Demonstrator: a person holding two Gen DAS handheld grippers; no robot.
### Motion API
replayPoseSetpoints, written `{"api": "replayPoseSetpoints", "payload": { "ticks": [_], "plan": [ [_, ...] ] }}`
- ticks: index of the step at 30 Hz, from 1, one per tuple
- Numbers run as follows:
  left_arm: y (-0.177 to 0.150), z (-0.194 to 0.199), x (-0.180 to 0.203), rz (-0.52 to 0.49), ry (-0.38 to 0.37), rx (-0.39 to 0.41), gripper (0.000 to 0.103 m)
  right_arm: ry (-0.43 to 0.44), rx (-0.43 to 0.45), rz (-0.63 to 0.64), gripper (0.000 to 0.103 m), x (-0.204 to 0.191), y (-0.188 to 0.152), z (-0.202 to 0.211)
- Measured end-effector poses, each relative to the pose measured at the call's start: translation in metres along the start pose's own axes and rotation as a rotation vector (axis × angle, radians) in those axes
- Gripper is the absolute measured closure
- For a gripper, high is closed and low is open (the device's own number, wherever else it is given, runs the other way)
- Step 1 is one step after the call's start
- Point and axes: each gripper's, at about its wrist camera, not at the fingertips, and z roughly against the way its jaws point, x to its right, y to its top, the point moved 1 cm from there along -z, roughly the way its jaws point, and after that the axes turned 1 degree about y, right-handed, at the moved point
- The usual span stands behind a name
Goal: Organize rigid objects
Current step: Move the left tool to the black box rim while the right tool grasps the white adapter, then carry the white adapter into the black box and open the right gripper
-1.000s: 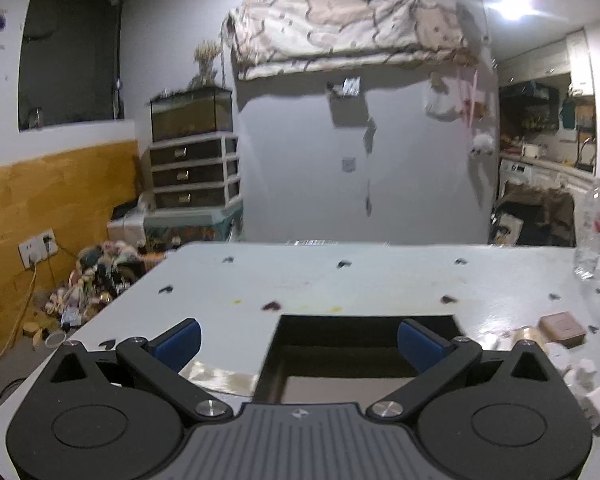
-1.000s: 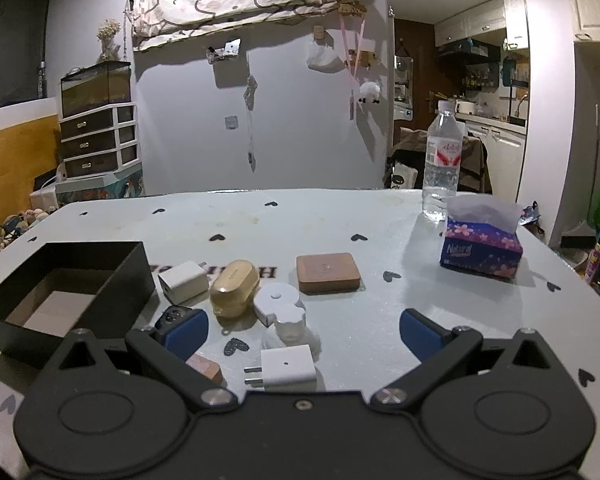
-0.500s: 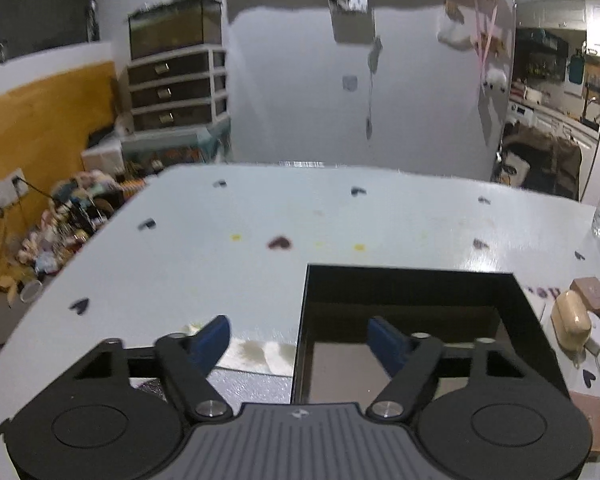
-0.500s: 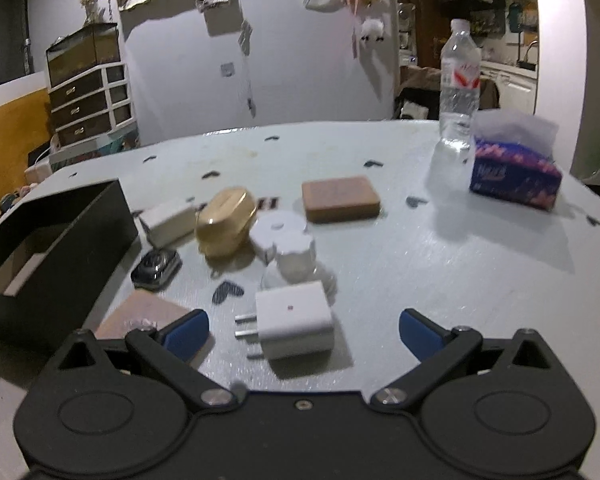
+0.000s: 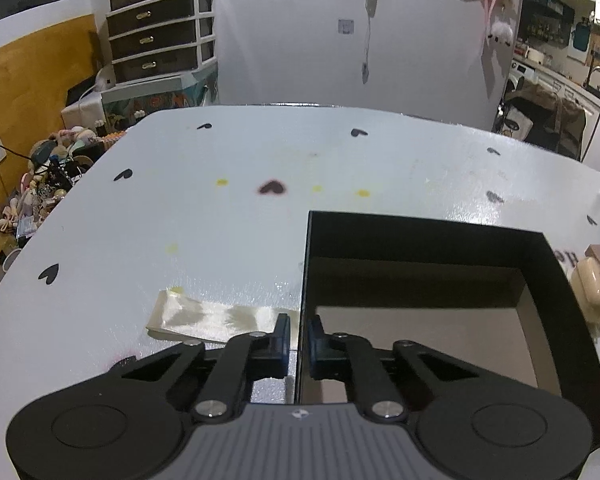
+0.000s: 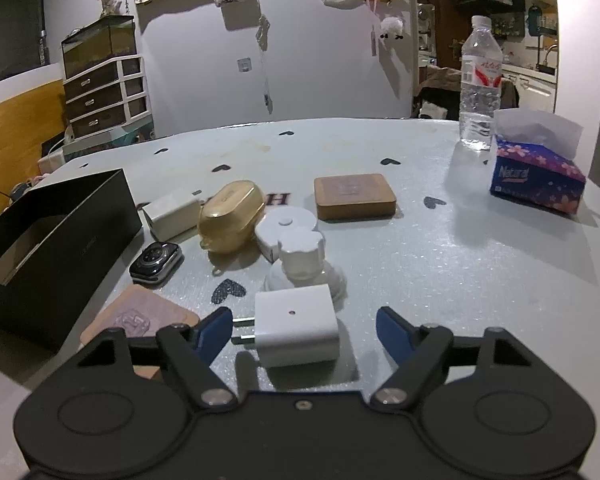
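Observation:
A black open box [image 5: 420, 240] sits on the white table, its inside bare. My left gripper [image 5: 299, 338] is shut on the box's left wall, one pad inside and one outside. In the right wrist view the same box [image 6: 60, 220] stands at the left. A white plug charger [image 6: 296, 326] lies flat between the pads of my right gripper [image 6: 304, 330], whose jaws are closing with gaps still on both sides. Beyond it lie a white knob piece [image 6: 302, 256], a smartwatch [image 6: 156, 262], a gold earbud case [image 6: 230, 216] and a brown square case [image 6: 354, 196].
A pink coaster [image 6: 136, 316] lies beside the left finger, against the box. A white adapter [image 6: 170, 212] rests near the box corner. A tissue box [image 6: 536, 180] and a water bottle [image 6: 480, 84] stand at the far right. A shiny tape strip [image 5: 220, 318] lies left of the box.
My left gripper came forward and down over the box's left wall and shut on it. My right gripper sank toward the white charger, and its jaws narrowed around it.

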Motion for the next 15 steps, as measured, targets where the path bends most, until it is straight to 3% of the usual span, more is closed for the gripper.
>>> {"api": "replayPoseSetpoints", "payload": {
  "ticks": [5, 10, 15],
  "plan": [
    [-0.002, 0.000, 0.002, -0.019, 0.000, 0.000, 0.099, 0.059, -0.009, -0.012, 0.046, 0.000, 0.002, 0.000],
    [-0.003, 0.001, 0.001, -0.020, -0.011, 0.007, 0.100, 0.060, -0.012, -0.027, 0.046, 0.001, 0.002, 0.000],
    [-0.002, 0.000, -0.001, -0.017, -0.020, 0.008, 0.100, 0.089, -0.035, -0.122, 0.046, 0.012, 0.005, 0.000]
  ]
}}
